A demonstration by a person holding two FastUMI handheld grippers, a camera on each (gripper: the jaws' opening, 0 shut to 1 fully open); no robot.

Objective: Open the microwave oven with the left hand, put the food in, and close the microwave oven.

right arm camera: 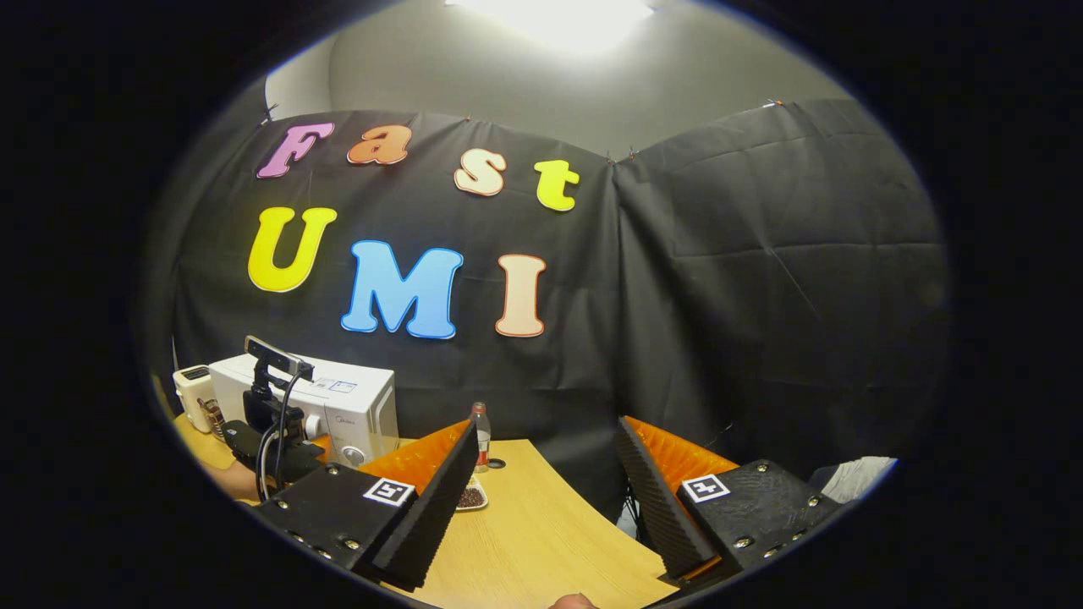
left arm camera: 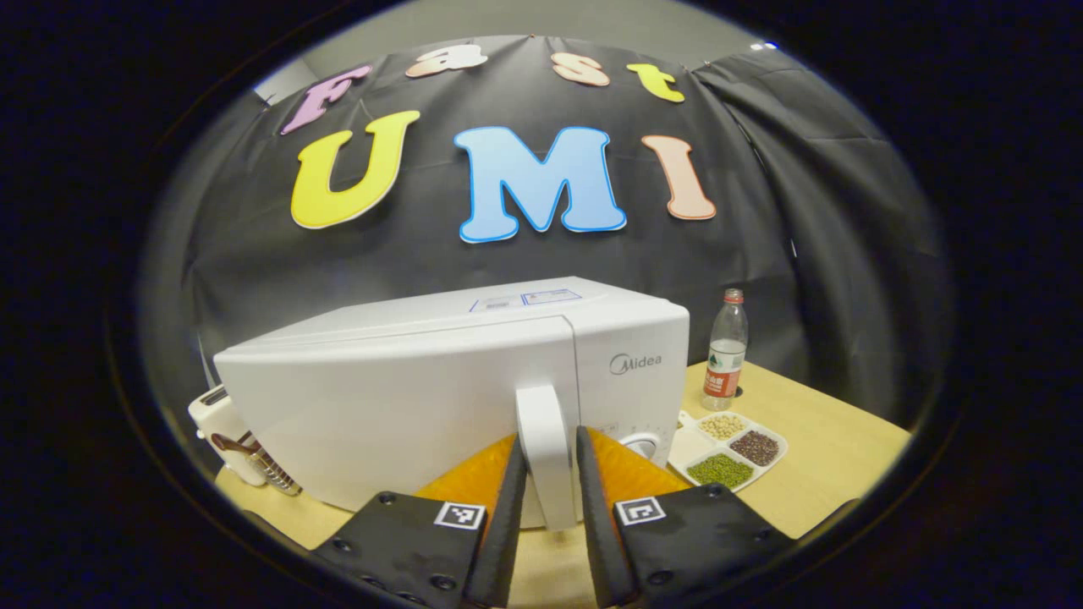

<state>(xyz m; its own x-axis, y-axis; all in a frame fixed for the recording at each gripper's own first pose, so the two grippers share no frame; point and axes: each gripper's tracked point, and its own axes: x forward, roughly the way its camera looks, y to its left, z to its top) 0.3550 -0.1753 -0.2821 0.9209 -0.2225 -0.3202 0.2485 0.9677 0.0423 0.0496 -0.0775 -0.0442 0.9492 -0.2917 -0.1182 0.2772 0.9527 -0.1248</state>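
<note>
The white microwave oven (left arm camera: 457, 389) stands on the wooden table (left arm camera: 838, 448), toward the back edge against the black cloth wall, with its door shut. In the left gripper view, the left gripper (left arm camera: 552, 474) sits at the door handle (left arm camera: 546, 448): its two fingers lie one on each side of the upright white handle, close against it, though whether both actually press on it cannot be told. Just right of the oven, near the table's back edge, lies a white divided tray (left arm camera: 766, 431) with beans and grains of different colours in its compartments, and behind it stands a clear plastic bottle (left arm camera: 726, 355) with a red cap. Left of the oven, a small white toaster (left arm camera: 224, 436) stands at the table's left edge. In the right gripper view, the right gripper (right arm camera: 546, 486) hangs above the table's near right part with its fingers spread wide and nothing between them; farther off, the left gripper (right arm camera: 279, 440) with its cable is seen in front of the oven (right arm camera: 338, 410)
</note>
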